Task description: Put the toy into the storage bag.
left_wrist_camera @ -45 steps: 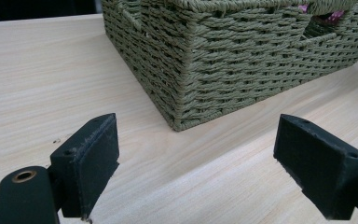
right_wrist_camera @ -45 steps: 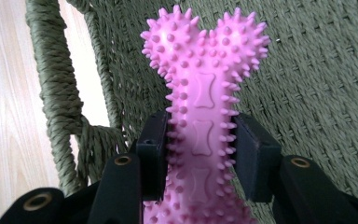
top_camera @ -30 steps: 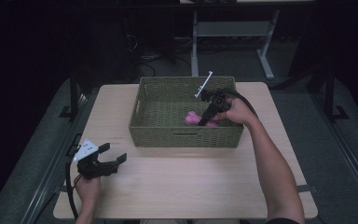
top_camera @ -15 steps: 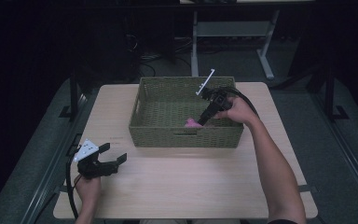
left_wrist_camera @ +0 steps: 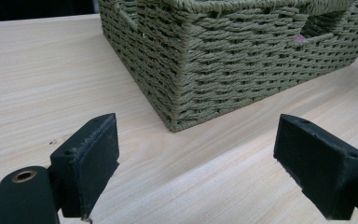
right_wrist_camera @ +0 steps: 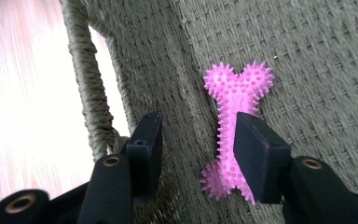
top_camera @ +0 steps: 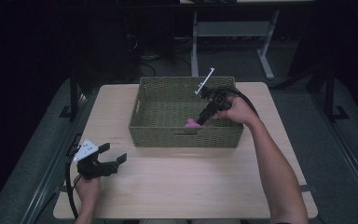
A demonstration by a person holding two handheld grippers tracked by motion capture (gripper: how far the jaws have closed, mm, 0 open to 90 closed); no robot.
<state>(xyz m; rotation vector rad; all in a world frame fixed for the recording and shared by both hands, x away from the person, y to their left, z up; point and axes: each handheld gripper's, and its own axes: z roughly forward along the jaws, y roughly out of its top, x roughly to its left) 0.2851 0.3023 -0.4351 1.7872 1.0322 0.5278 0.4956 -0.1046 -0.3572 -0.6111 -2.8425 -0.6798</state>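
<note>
Though half-hidden overhead, pink bone toy (right_wrist_camera: 235, 116) whole beside right claw (right_wrist_camera: 198, 144).

Light wooden bench (top_camera: 182, 186) with pale grain, rounded corners, standing on dark grey floor (top_camera: 317, 121). Bench top bare in front half. Behind bench, white metal frame (top_camera: 228, 35) of second table: two upright legs with feet, pale crossbar between them. Tangle of dark cables (top_camera: 163, 51) on floor just left of that frame. Black metal stand legs (top_camera: 74, 100) beside bench's left edge, similar black legs (top_camera: 328, 95) off right edge. Room beyond in deep shadow, details not readable.
</note>
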